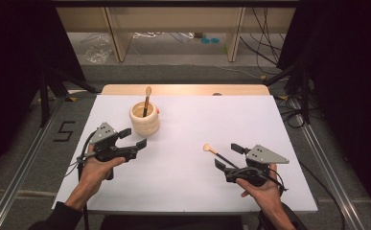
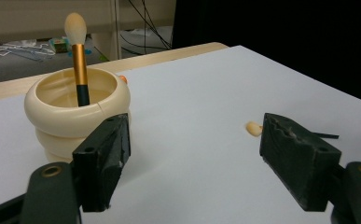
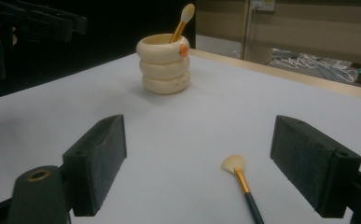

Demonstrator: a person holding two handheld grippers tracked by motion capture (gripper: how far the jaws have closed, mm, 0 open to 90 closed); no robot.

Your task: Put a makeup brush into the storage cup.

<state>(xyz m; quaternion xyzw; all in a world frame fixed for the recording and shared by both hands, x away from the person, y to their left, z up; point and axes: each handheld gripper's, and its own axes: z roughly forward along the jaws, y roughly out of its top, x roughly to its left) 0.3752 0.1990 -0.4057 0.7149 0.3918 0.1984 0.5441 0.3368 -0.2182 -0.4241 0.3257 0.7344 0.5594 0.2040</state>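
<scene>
Jaws of the left gripper (image 1: pixel 134 137) are spread wide with nothing between them, held just beside the cream ringed holder (image 1: pixel 144 120) on the white bench (image 1: pixel 183 182). One makeup brush (image 1: pixel 146 100) is stood upright in that holder, bristles up. Jaws of the right gripper (image 1: pixel 228 155) are likewise released and empty; between them a second makeup brush (image 1: pixel 216 152) is seen lying flat on the bench, well apart from the holder
</scene>
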